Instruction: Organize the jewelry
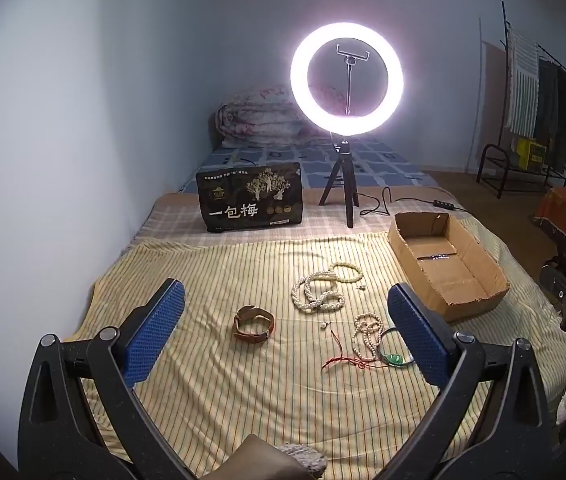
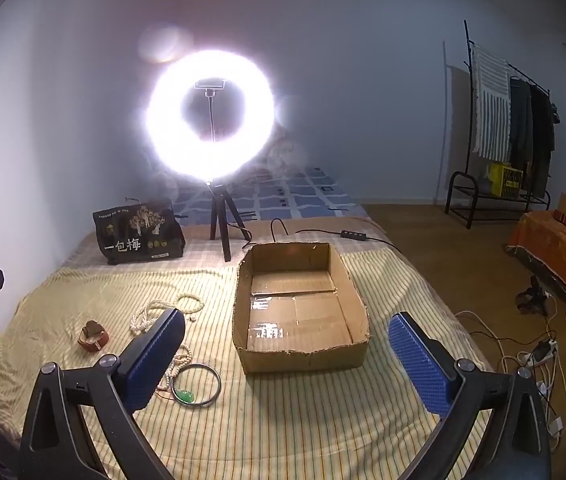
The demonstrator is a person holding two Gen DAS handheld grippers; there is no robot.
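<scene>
At the centre of the left wrist view, the jewelry is lying loose on the striped yellow bedspread [image 1: 223, 392]: a brown leather watch [image 1: 253, 323], a large pearl necklace [image 1: 317, 294], a smaller bead strand [image 1: 367, 334] with red cord, and a dark bangle [image 2: 197, 384] with a green pendant [image 2: 185, 395]. To the right the open cardboard box [image 1: 449, 268] is sitting empty, likely waiting as the collection bin. The left gripper [image 1: 285, 332] is hovering with fingers wide apart, holding nothing, framing the pieces as if choosing one. The right gripper [image 2: 287, 364] is likewise gaping empty before the box. In the upper half a ring light [image 1: 347, 78] is glaring over everything
</scene>
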